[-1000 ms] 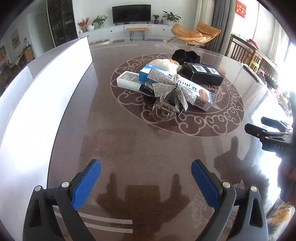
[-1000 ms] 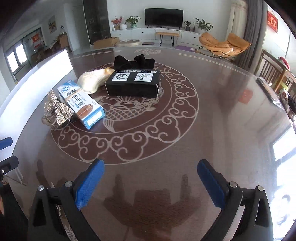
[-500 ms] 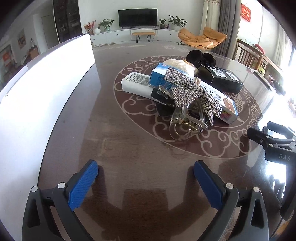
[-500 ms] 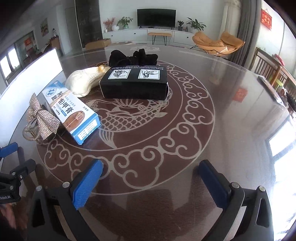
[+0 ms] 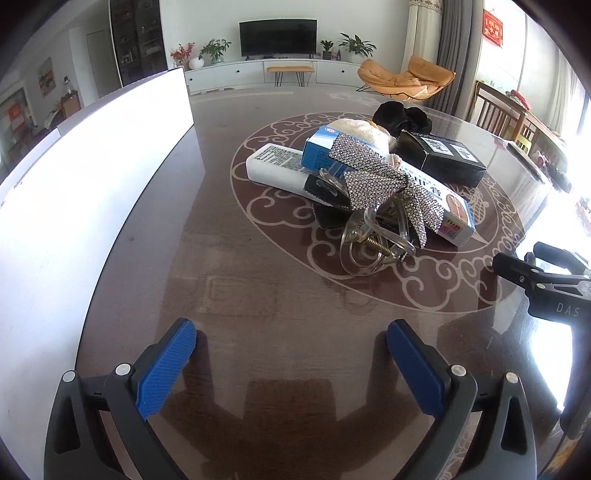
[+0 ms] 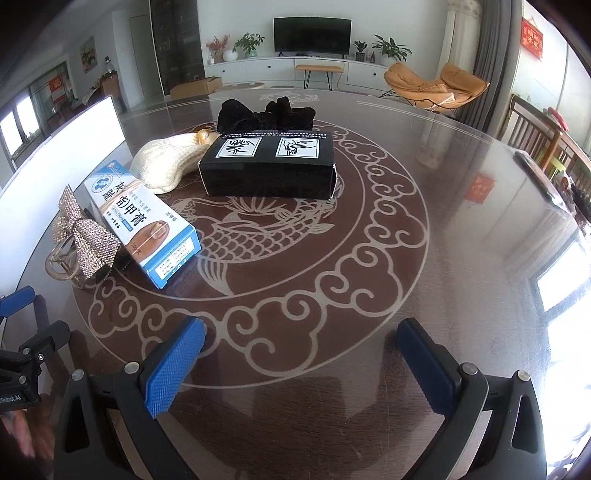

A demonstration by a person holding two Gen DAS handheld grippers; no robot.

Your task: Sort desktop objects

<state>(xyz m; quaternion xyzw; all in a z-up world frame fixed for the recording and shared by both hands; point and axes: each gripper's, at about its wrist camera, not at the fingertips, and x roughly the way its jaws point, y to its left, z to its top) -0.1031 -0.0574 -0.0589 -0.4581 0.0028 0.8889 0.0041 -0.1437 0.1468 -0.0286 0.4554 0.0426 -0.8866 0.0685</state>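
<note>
— Was there room ahead of the left gripper [image 5: 290,363]?
— Yes, bare tabltop [image 5: 236,295] ran up to the rhinestone bow hair clip [image 5: 380,206]; a white panel [image 5: 85,177] walled the left side.
— And the right gripper [image 6: 301,360]?
— Open tabletop to the right; the blue ointment box [image 6: 142,221] and black box [image 6: 269,166] blocked the far left.

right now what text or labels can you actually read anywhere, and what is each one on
"DAS" on the body of the right tongs.
"灰指甲膏" in large characters on the blue and white box; its smaller print and date stamps are too small to read.
"Simply run cold water over the bar and rub hands..." upside down on the black box; the rest is blurred.
White remote: label unreadable.
Red wall hanging: unreadable.
</note>
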